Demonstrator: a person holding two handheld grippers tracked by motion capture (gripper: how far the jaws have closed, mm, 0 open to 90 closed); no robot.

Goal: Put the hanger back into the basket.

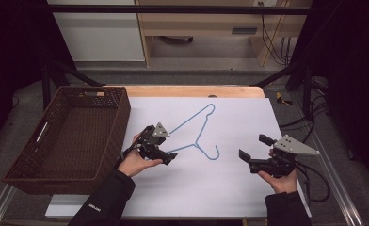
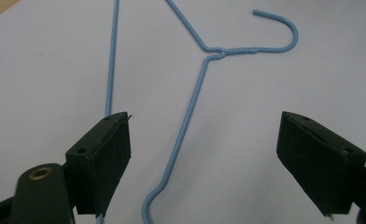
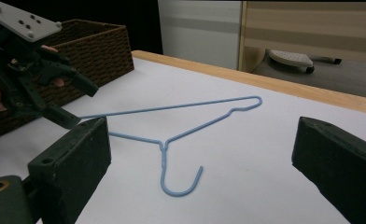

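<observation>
Left tongs (image 2: 204, 154) stand spread, straddling one arm of the blue wire hanger (image 1: 197, 136), pads clear of it. Hanger lies flat on the white counter (image 1: 229, 183). Right tongs (image 1: 253, 149) spread, well apart.

Hanger (image 1: 199, 132) lies on table (image 1: 229, 188), right of basket (image 1: 119, 117).
</observation>
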